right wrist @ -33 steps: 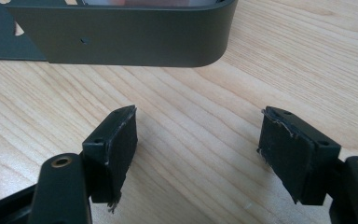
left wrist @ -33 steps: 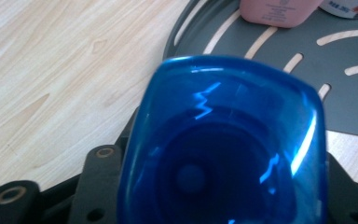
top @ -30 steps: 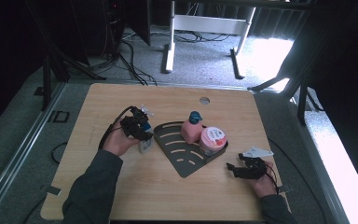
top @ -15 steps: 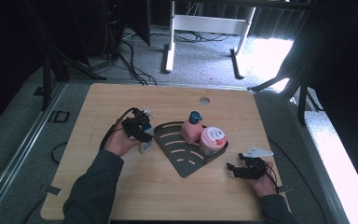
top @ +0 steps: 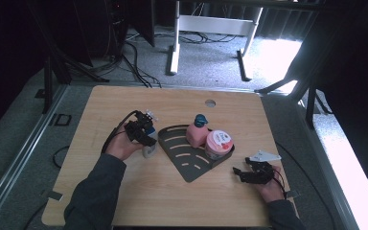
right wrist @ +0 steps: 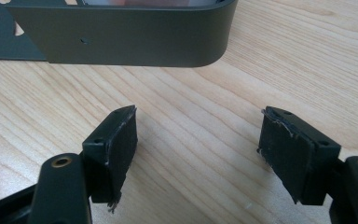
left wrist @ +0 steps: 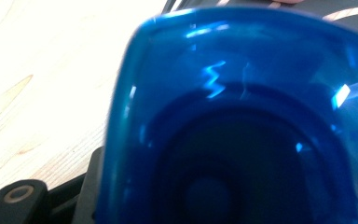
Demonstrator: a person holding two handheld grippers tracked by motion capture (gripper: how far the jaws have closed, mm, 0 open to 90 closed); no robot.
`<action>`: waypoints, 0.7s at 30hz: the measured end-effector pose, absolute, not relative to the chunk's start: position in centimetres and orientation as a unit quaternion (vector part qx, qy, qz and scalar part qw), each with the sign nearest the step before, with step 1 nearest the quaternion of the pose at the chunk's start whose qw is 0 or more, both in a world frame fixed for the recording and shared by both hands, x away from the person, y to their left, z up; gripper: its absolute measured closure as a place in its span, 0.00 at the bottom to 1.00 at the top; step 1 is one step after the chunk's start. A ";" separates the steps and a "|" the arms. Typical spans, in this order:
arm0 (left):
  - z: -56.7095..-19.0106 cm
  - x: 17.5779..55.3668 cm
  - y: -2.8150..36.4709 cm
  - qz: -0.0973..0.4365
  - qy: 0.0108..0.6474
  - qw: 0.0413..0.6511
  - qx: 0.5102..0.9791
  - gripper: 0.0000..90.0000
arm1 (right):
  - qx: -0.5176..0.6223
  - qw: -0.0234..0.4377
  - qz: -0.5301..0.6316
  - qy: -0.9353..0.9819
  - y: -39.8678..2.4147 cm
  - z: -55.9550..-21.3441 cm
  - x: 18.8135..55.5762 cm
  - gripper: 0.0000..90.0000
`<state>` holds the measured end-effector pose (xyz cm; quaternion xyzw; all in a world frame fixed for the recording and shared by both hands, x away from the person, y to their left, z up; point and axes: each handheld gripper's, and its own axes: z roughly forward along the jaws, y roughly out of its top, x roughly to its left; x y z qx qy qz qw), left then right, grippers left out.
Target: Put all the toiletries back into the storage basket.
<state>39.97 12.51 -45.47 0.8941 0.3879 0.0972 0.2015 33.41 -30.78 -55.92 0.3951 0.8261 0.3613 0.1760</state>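
Two grippers: both stay in place, nothing shifts since a second ago.
Left gripper (top: pixel 146 139): jaws half apart, closed around blue container (left wrist: pixel 242 121), just beside rack (top: pixel 191 163), on table (top: pixel 124 201).
Right gripper (right wrist: pixel 198 154): jaws wide, nothing between them.
Meaning: placing into rack probably not yet begun.
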 end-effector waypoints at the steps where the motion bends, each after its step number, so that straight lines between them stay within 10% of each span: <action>1: -45.5 40.0 12.5 0.096 0.388 0.201 0.894 0.59 | 0.395 0.176 0.361 0.826 -30.8 -55.9 33.4 0.30; 10: -45.5 40.3 12.7 0.106 0.403 0.201 0.887 0.49 | 0.395 0.176 0.361 0.826 -30.8 -55.9 33.4 0.30; 21: -45.6 40.3 12.7 0.095 0.393 0.207 0.891 0.59 | 0.395 0.176 0.361 0.826 -30.8 -55.9 33.4 0.30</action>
